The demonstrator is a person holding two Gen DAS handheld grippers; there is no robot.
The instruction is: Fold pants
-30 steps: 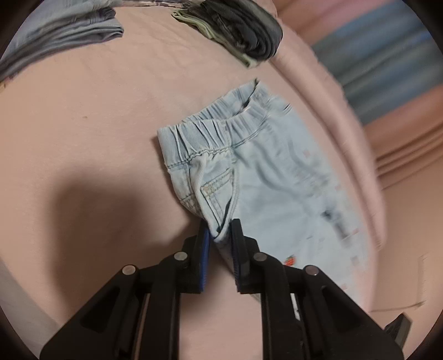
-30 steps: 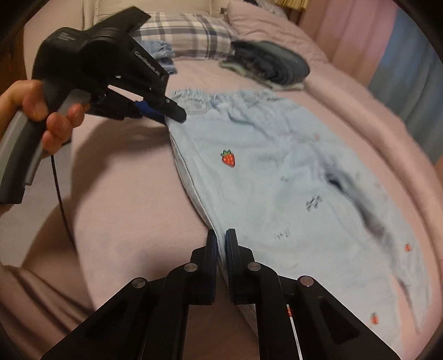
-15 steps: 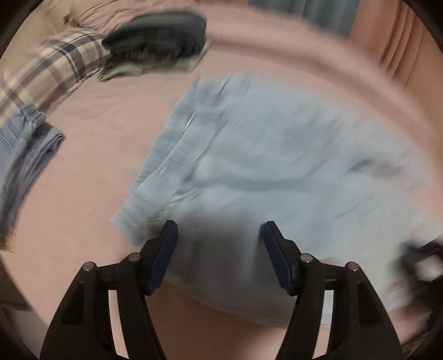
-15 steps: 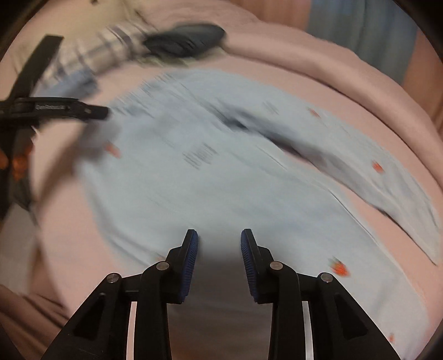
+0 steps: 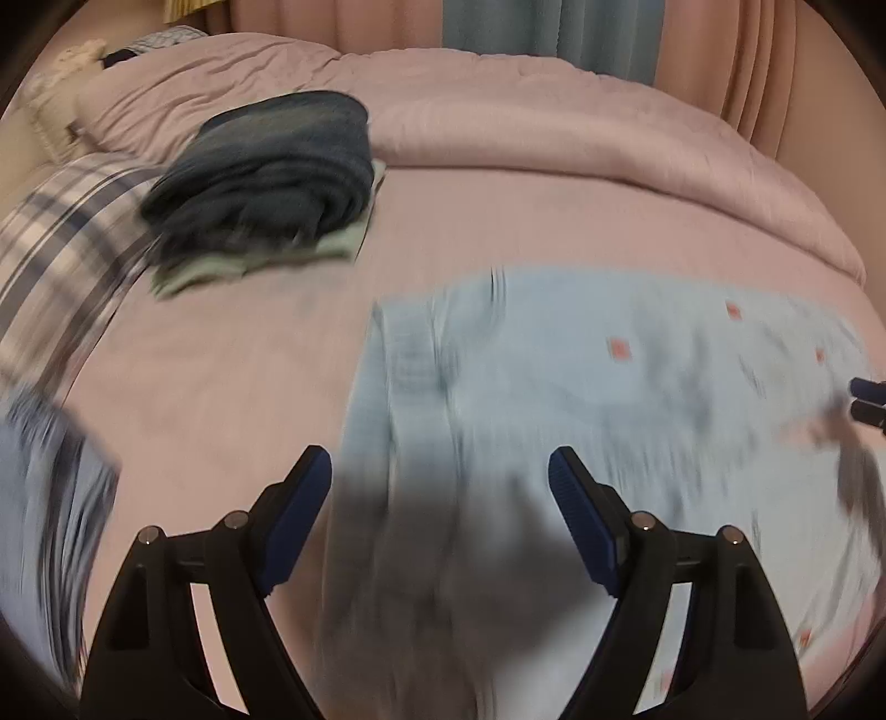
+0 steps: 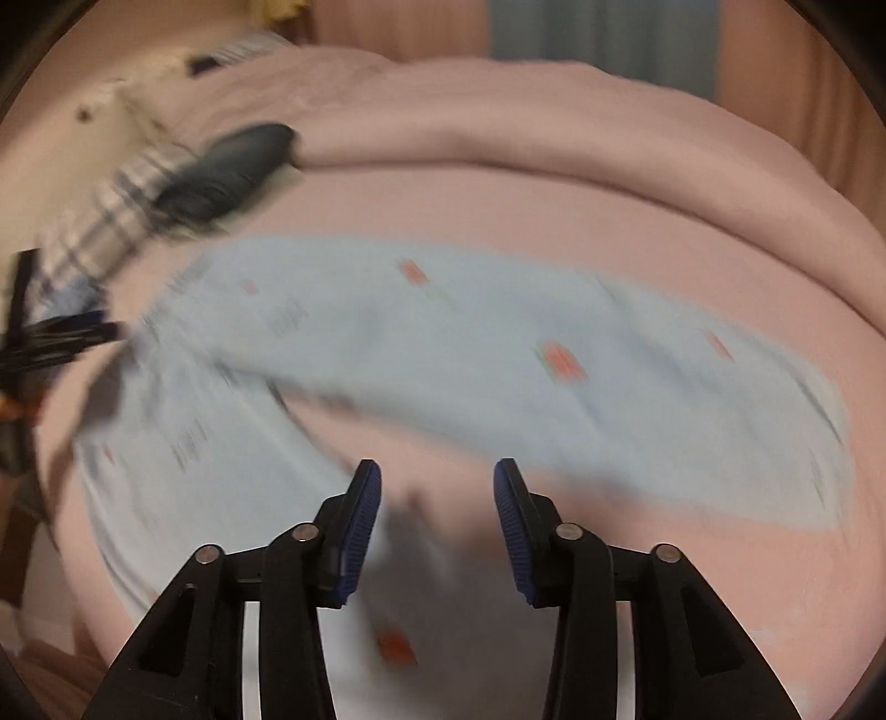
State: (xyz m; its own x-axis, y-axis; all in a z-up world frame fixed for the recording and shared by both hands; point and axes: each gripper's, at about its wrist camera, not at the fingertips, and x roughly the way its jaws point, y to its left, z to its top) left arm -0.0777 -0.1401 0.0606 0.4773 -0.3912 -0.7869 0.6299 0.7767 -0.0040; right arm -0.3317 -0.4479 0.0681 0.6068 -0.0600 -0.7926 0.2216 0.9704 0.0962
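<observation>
On pink bed, pants spread flat, both grippers' fingers apart

This is a bedroom in a home. A wide bed fills both views, covered with a pink sheet, and a pink duvet is bunched up along its far side. A plaid pillow lies at the head of the bed, by a pale headboard. A folded stack of dark clothes rests on the sheet beside the pillow. Pink curtains with a blue-grey panel hang behind the bed. Light blue child-size pants with small red patches lie spread on the sheet, household laundry rather than shop stock.
</observation>
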